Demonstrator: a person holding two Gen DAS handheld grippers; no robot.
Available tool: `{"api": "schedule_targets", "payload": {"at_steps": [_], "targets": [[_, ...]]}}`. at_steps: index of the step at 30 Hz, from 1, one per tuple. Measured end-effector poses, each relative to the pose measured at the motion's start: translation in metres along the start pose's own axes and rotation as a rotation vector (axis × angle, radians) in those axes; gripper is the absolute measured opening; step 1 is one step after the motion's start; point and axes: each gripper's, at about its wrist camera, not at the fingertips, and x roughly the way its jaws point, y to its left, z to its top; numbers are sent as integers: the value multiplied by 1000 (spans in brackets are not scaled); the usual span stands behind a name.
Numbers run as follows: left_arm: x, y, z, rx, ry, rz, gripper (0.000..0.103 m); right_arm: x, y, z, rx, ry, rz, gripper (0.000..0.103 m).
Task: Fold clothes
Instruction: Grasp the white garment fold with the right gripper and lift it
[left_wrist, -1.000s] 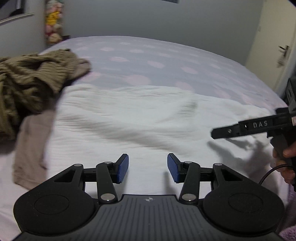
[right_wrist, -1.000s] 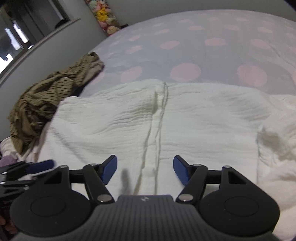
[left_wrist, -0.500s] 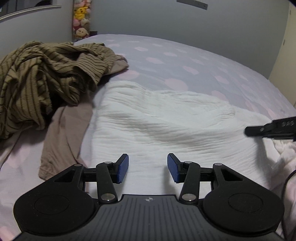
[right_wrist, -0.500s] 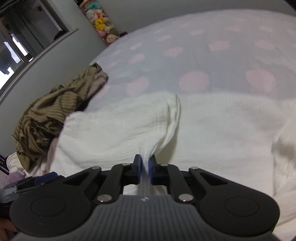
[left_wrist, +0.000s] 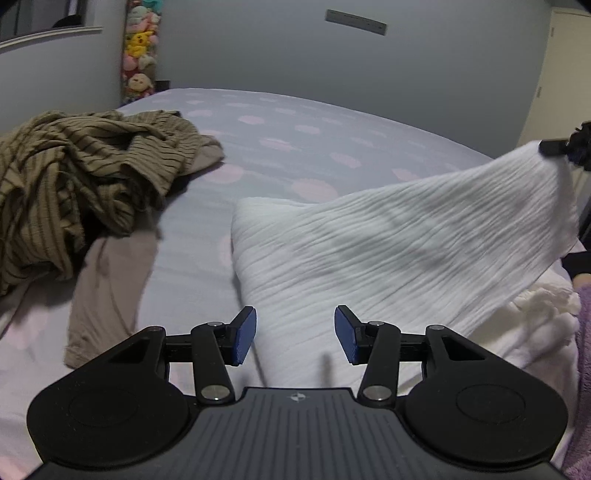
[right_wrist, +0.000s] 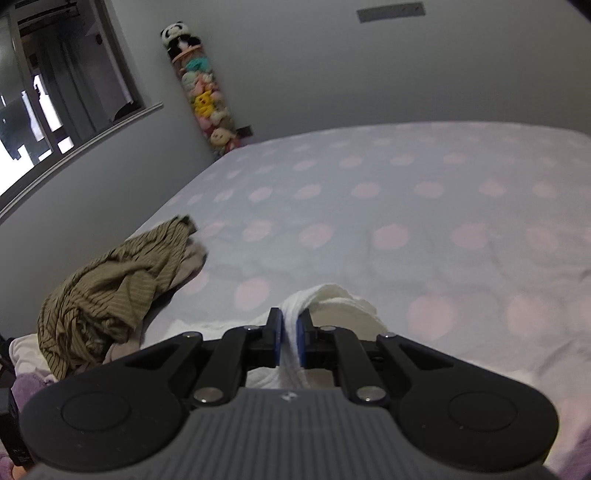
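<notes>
A white crinkled garment (left_wrist: 388, 251) lies on the bed with its right part lifted into the air. My right gripper (right_wrist: 289, 338) is shut on a fold of this white cloth (right_wrist: 328, 299) and holds it up; it shows at the far right of the left wrist view (left_wrist: 561, 147). My left gripper (left_wrist: 294, 334) is open and empty, low over the near edge of the white garment.
A crumpled olive striped garment (left_wrist: 74, 177) lies at the left on a beige cloth (left_wrist: 107, 288). The bed has a lilac cover with pink dots (right_wrist: 406, 206). Plush toys (right_wrist: 203, 96) hang in the far corner. A purple fleece (left_wrist: 585, 350) lies at the right edge.
My right gripper closed on the white garment and lifted it up and to the right. The garment's left edge has pulled away from the olive pile. My left gripper stayed open.
</notes>
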Motion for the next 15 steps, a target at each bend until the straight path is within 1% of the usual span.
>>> {"api": "schedule_targets", "payload": {"at_steps": [4,6,9,12,15], "targets": [[4,-12,1,22,9,-24,45,-31,-28,7,8,-4,-72,10],[6,-18,1,39,13,-29,45,-43,-46,3,25,-3,-114,10],[12,-24,1,37,31,-44,45,-57,-77,-10,62,0,-197,10],[20,-26,-1,17,63,-60,46,-54,-113,-30,122,36,-251,10],[30,-27,-3,-12,103,-73,46,-34,-142,-54,170,91,-270,10]]}}
